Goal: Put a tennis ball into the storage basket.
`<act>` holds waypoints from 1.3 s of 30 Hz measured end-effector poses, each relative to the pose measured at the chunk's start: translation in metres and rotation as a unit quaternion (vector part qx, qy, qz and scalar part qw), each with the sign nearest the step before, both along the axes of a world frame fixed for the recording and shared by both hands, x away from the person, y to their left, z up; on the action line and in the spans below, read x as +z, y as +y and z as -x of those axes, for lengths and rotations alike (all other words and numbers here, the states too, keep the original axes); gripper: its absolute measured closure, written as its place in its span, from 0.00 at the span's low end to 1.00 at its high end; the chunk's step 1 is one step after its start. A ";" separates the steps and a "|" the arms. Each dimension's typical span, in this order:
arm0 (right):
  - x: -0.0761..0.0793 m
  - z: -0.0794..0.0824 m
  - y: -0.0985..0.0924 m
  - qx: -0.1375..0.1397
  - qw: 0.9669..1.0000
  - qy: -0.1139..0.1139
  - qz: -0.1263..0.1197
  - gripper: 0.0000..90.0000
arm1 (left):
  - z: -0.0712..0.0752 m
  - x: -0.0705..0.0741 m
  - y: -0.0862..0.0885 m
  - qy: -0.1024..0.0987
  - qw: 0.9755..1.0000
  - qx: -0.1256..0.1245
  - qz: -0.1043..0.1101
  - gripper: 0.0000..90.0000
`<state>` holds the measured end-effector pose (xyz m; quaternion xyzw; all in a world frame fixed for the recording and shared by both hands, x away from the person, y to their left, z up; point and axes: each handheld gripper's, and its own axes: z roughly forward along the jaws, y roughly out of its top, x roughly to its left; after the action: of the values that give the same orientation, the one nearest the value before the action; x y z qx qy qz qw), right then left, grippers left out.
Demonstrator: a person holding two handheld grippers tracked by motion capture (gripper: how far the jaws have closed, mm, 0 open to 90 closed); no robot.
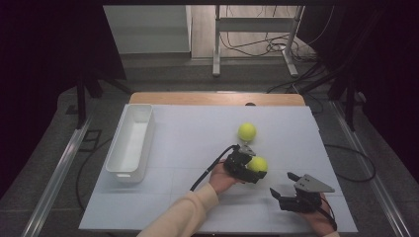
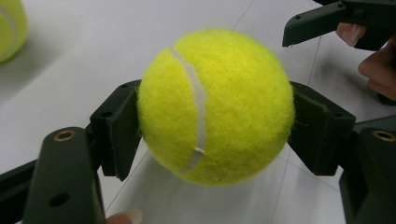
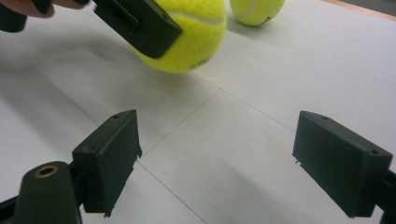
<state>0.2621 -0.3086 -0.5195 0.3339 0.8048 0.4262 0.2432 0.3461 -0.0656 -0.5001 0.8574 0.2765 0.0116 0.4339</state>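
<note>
The surface (image 1: 178, 148) is white, scored by thin lines into large squares, with a strip of wooden edge (image 1: 217, 98) showing along its far side. Grey floor (image 1: 44, 158) surrounds it, crossed by pale metal rails (image 1: 59, 168) on the left and right. Beyond the far edge stands a pale metal frame (image 1: 257, 29) on two legs, with dark cables (image 1: 267, 47) tangled on the floor beneath it. A white cabinet (image 1: 148, 27) stands to its left. Both upper corners lie in deep shadow.
</note>
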 end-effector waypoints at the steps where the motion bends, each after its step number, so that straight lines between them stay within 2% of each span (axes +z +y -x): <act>1: 0.000 0.000 0.000 0.000 1.000 0.000 0.000 0.17 | 0.000 0.000 0.000 0.000 1.000 0.000 0.000 0.29; 11: 0.000 0.000 0.000 -0.002 1.000 -0.002 0.000 0.17 | 0.008 0.008 0.020 -0.013 1.000 0.003 0.011 0.29; 21: 0.000 0.000 0.001 -0.006 1.000 -0.003 0.002 0.17 | 0.013 0.011 0.039 -0.014 1.000 0.012 0.016 0.29; 30: 0.000 0.000 0.001 -0.012 1.000 -0.005 0.004 0.17 | 0.019 0.013 0.057 -0.015 0.999 0.018 0.028 0.29; 39: 0.000 0.000 0.001 -0.014 1.000 -0.008 0.005 0.17 | 0.021 0.014 0.074 -0.015 0.999 0.031 0.029 0.29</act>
<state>0.2617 -0.3079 -0.5196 0.3408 0.8002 0.4213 0.2570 0.3255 0.0080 -0.4857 0.8349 0.2971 0.0296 0.4624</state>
